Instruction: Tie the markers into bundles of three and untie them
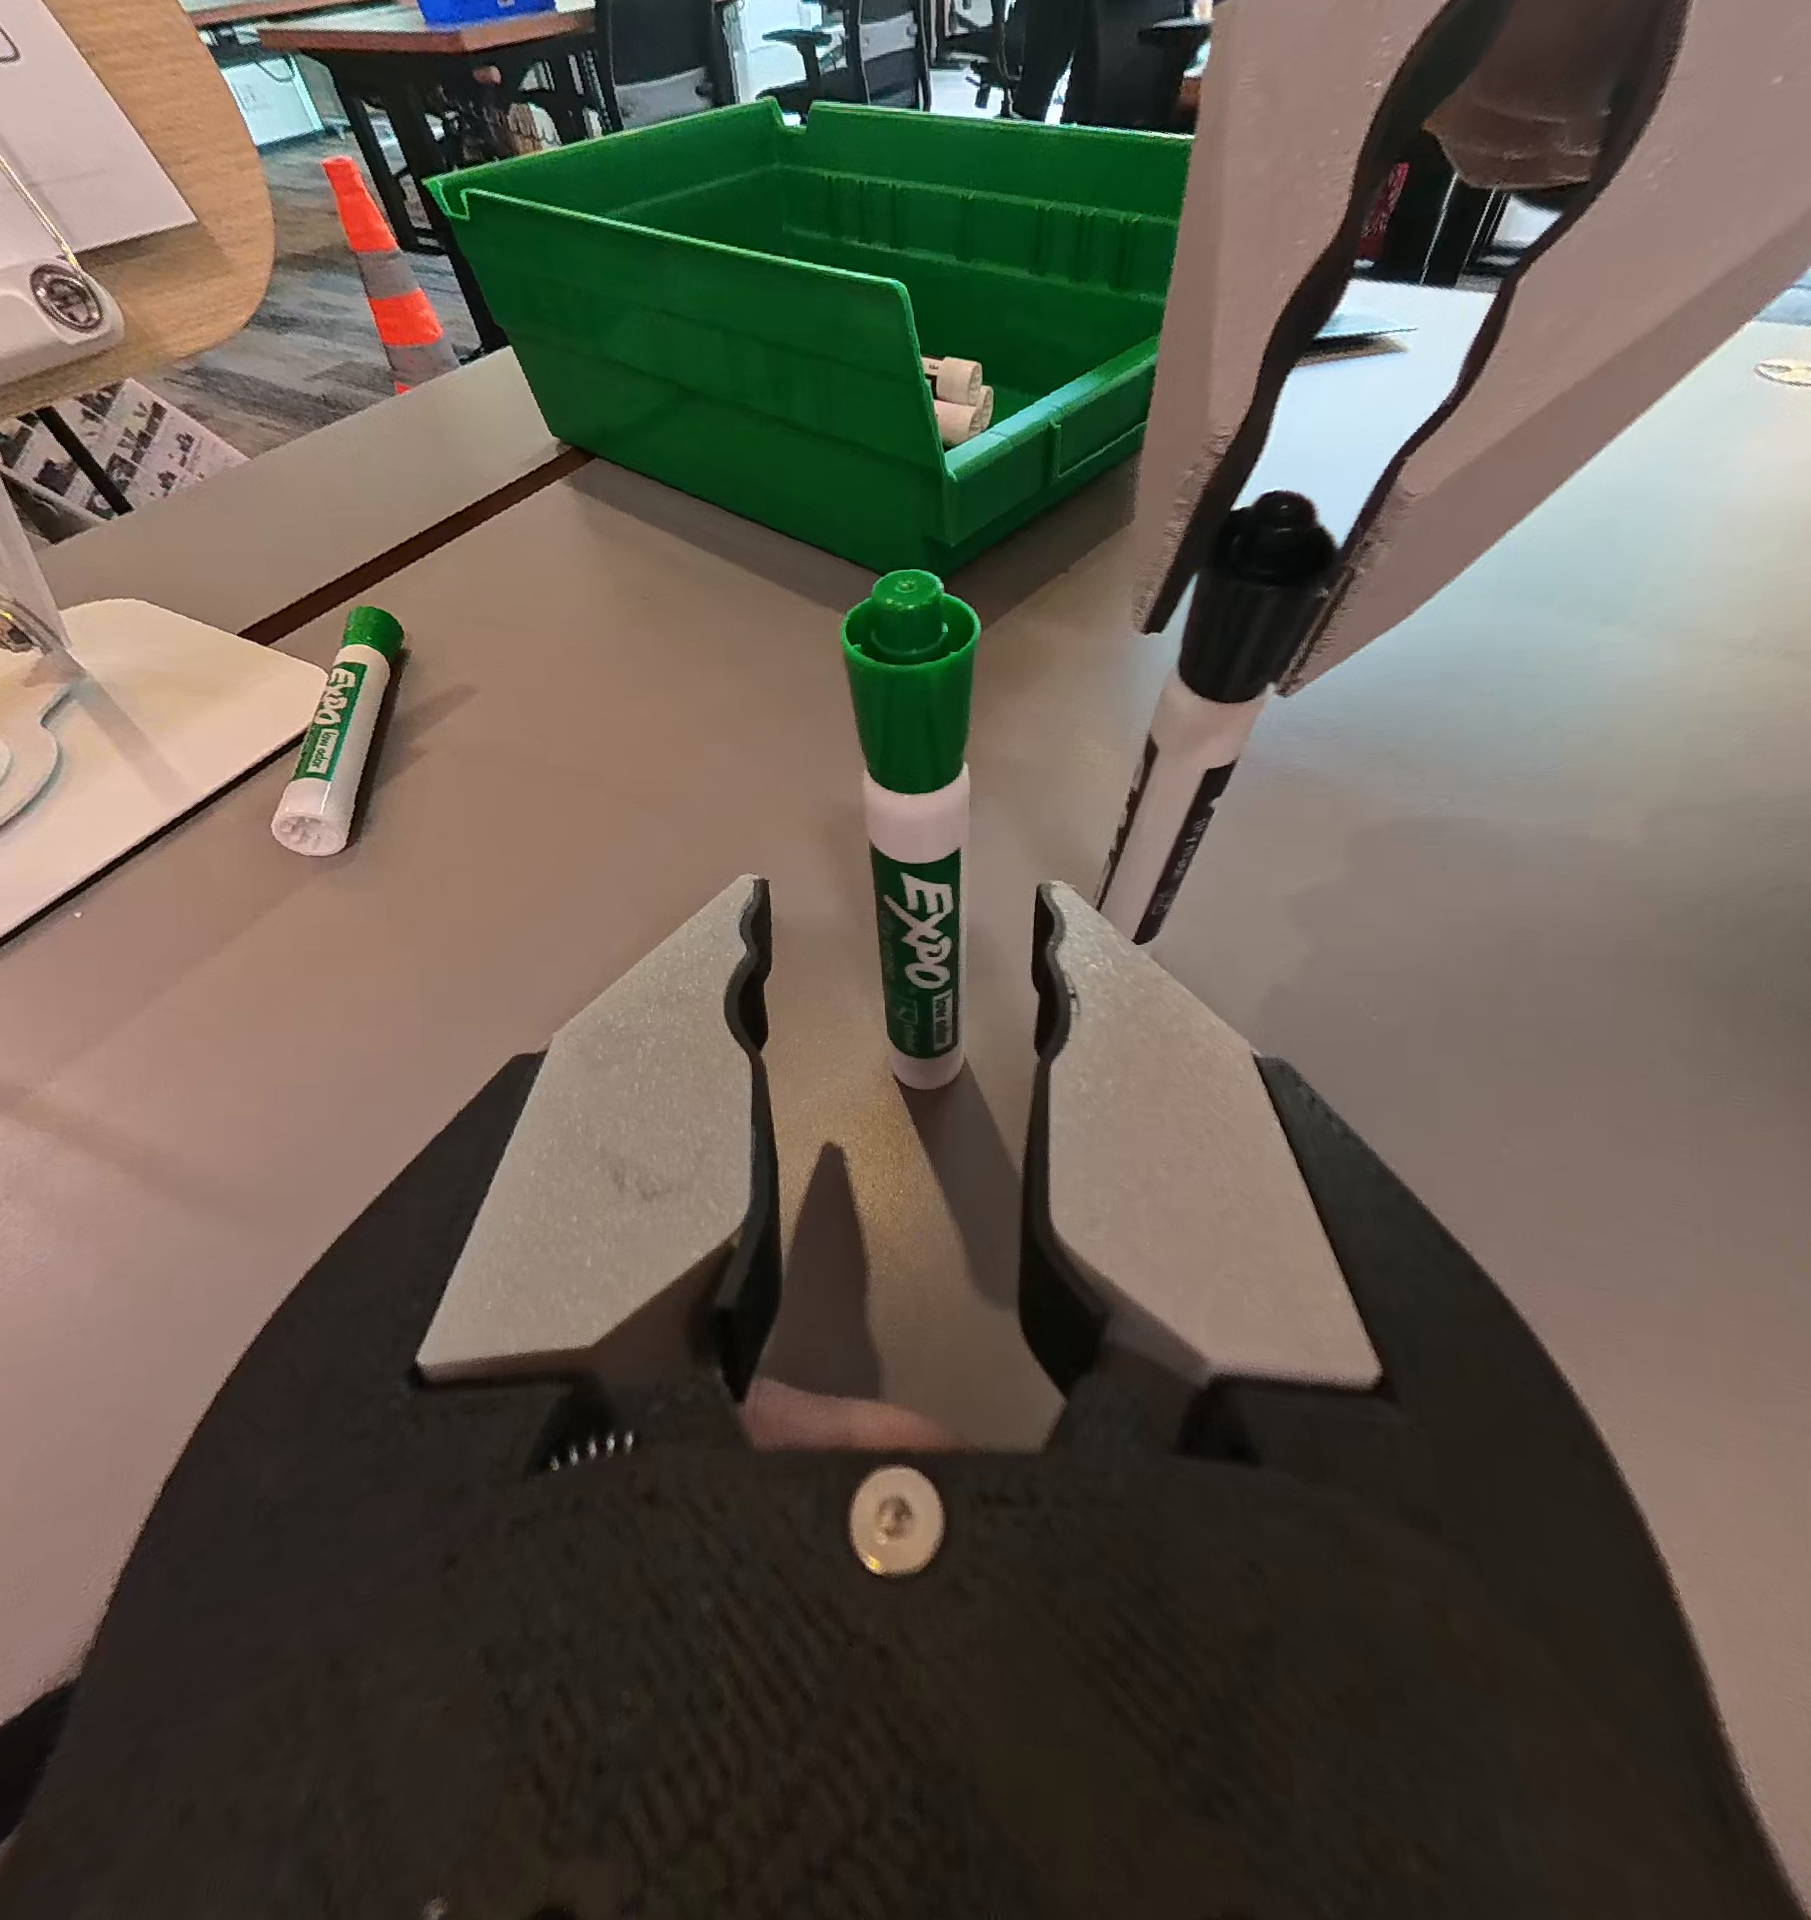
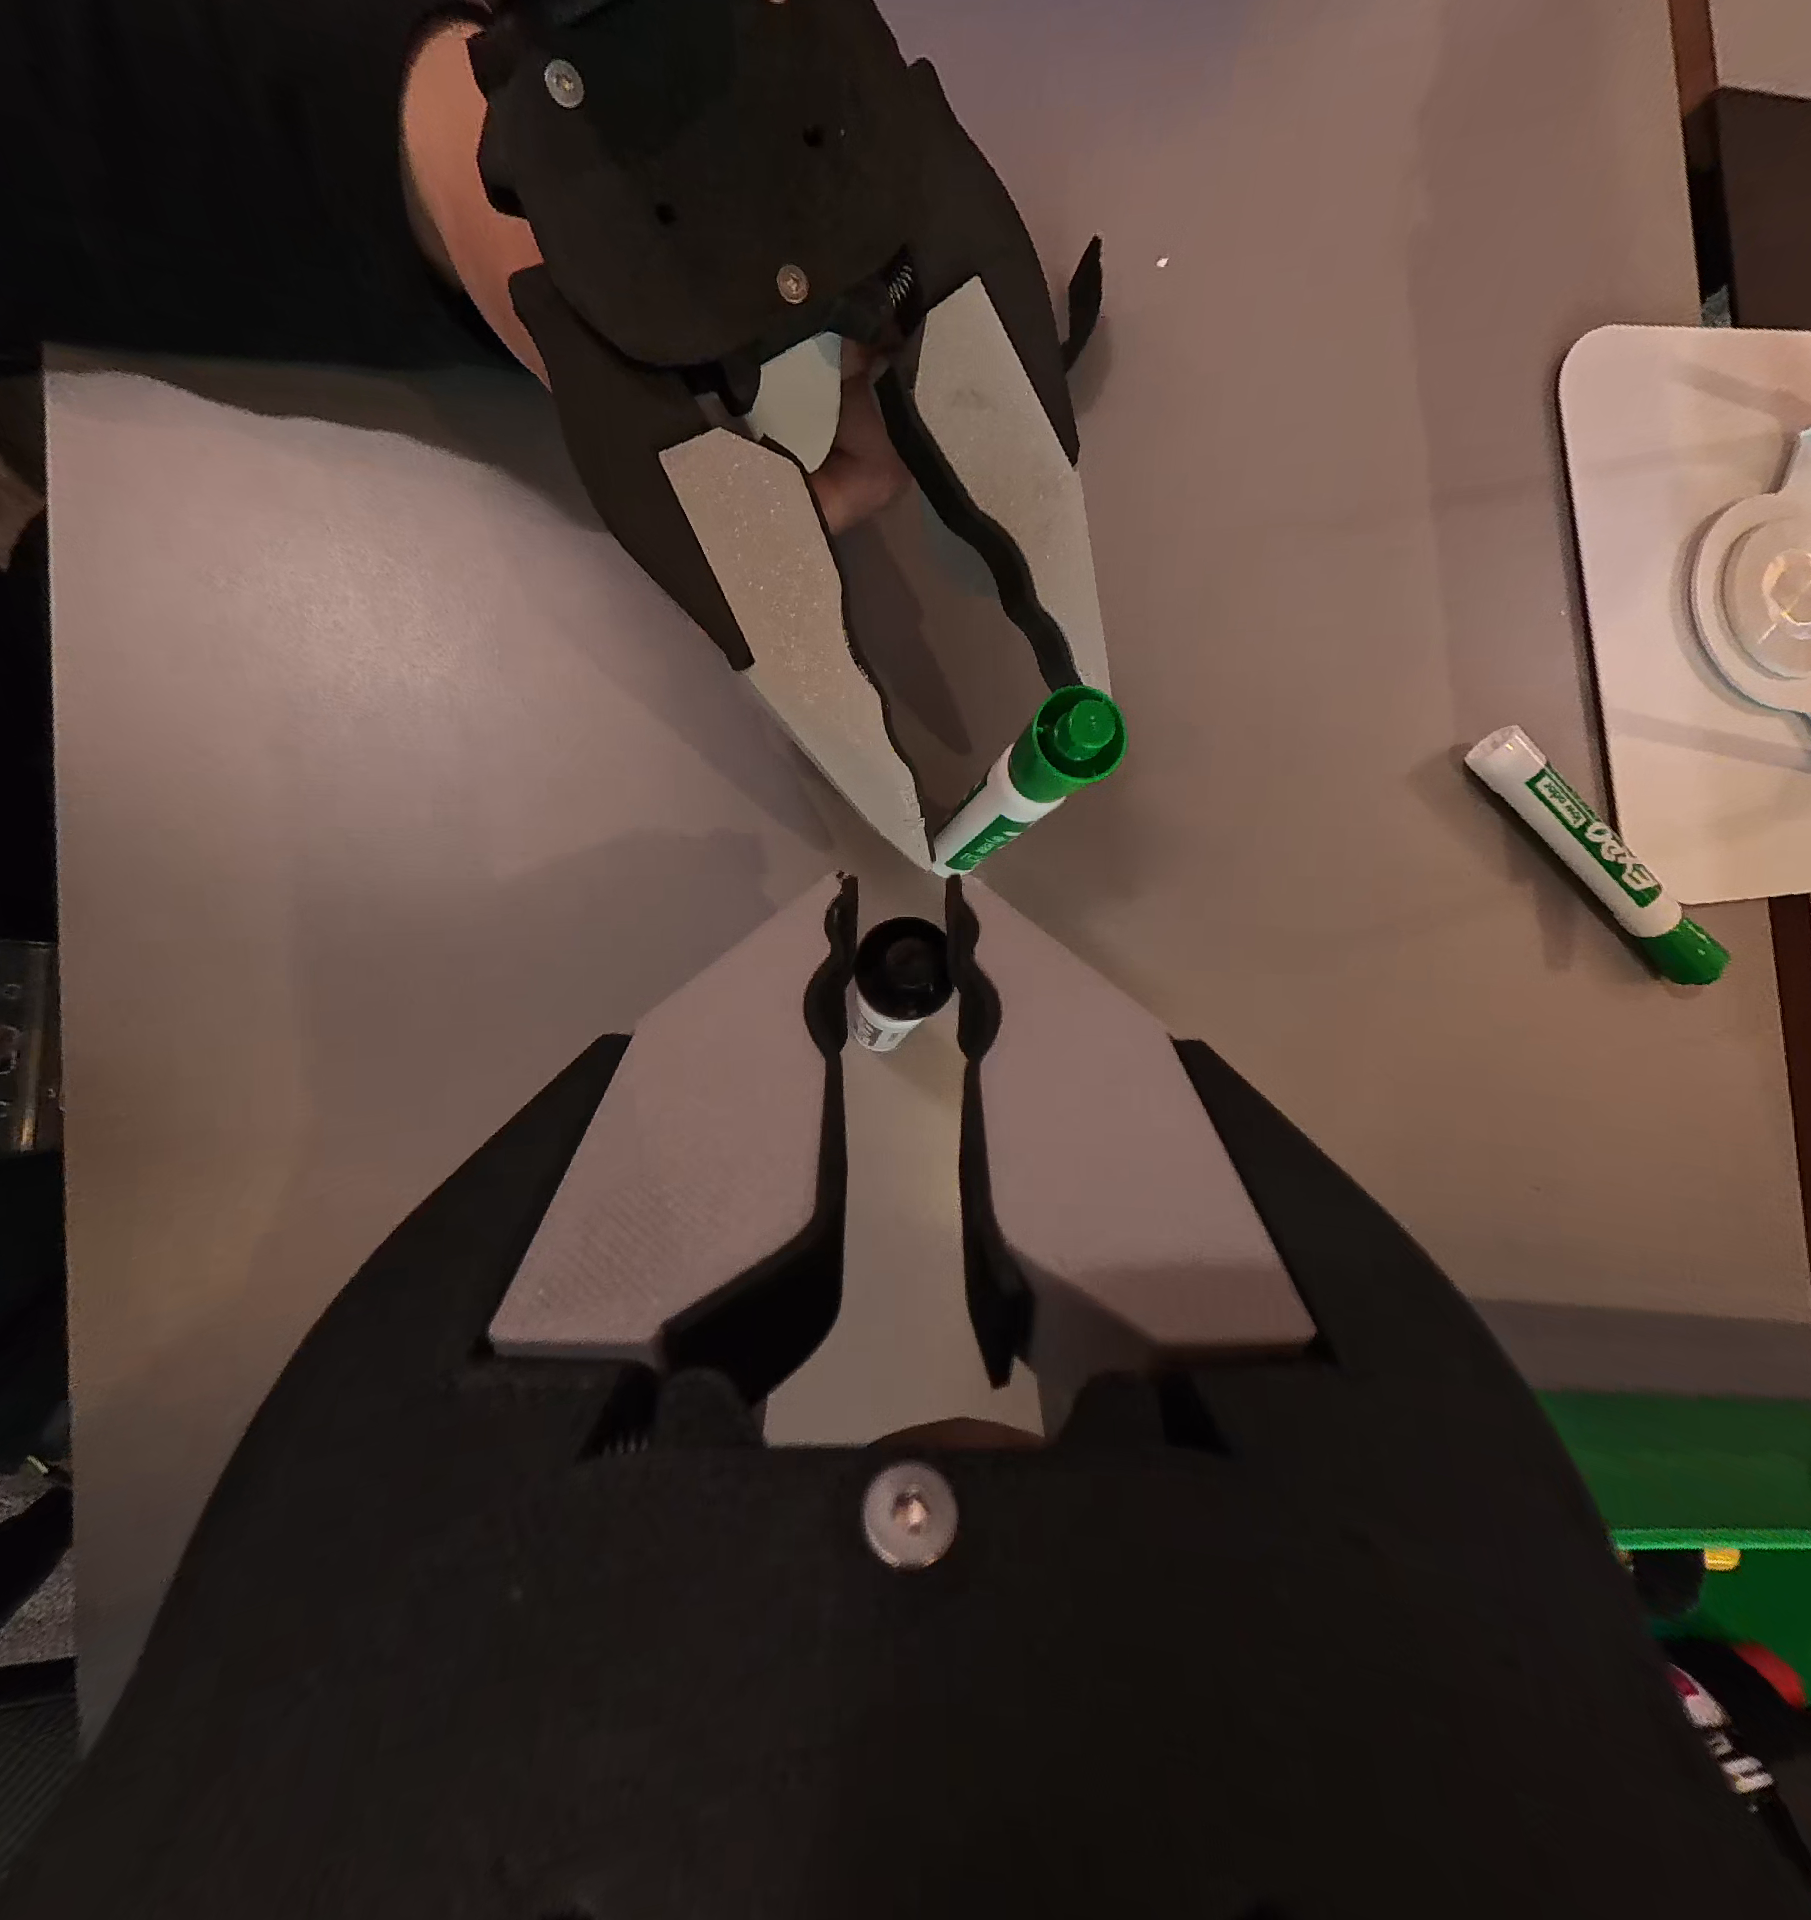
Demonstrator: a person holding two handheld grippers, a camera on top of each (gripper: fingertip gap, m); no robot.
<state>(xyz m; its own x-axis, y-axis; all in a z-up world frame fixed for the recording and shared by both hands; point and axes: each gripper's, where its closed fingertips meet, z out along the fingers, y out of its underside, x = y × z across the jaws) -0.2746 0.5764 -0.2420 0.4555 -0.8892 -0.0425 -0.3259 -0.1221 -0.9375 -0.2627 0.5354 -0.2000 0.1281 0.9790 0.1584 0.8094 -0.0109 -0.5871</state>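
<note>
- Landmark: the green bin [image 1: 735, 343] at the far side of the grey table [image 1: 1503, 935]; places below are given relative to it.
- Well to the left of the bin and nearer the camera, a green marker [image 1: 335, 732] is seen lying flat beside a white stand base [image 1: 101, 727]. Its long axis runs along the table, with the cap end turned toward the bin.
- In front of the bin's near corner, a second green marker [image 1: 916, 831] is seen standing upright on its flat end, cap up, long axis vertical.
- The left gripper [image 1: 901, 935] is held with its jaws apart on either side of that standing marker; a gap is visible at each pad, so nothing is gripped.
- To the right, in front of the bin's open end, a black marker [image 1: 1207, 717] is held nearly upright, leaning slightly, cap up. The right gripper [image 2: 896, 940] is clamped on its cap from above.
- Inside the bin, more markers [image 1: 958, 400] are seen lying end-on.
- Handling, as judged: the markers are likely light, stiff and smooth, so a slip or roll is possible. The standing one could be tipped by a slight knock. A hold on the barrel below the cap is judged steadier than one on the tapered cap.
</note>
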